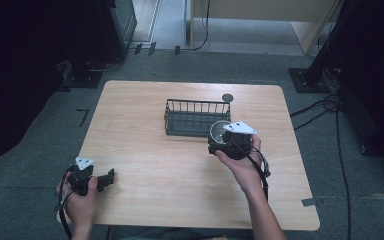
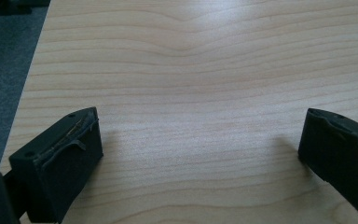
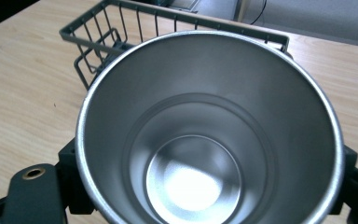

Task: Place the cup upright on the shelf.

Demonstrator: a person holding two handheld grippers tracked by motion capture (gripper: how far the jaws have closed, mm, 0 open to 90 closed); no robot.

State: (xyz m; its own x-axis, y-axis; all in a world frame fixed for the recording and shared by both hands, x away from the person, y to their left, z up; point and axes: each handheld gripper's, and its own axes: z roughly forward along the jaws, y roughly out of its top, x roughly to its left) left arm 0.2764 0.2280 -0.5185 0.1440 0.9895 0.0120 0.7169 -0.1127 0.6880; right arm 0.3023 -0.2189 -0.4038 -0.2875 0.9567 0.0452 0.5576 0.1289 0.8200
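Steel cup (image 3: 209,135), round and smooth, clamped beside wire basket (image 3: 121,28).

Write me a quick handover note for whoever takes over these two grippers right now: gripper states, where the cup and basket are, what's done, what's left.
Right gripper: shut on the steel cup, jaws on its two sides, held above the table at the basket's near right corner. The cup is empty.
Left gripper: open, nothing between the jaws, low over bare table at the near left.
Basket: wire, at the table's middle-far part; what shows of its inside looks empty.
Done: cup gripped and off the table.
Left: probably set the cup in the basket and release; that is a guess from where it is held.
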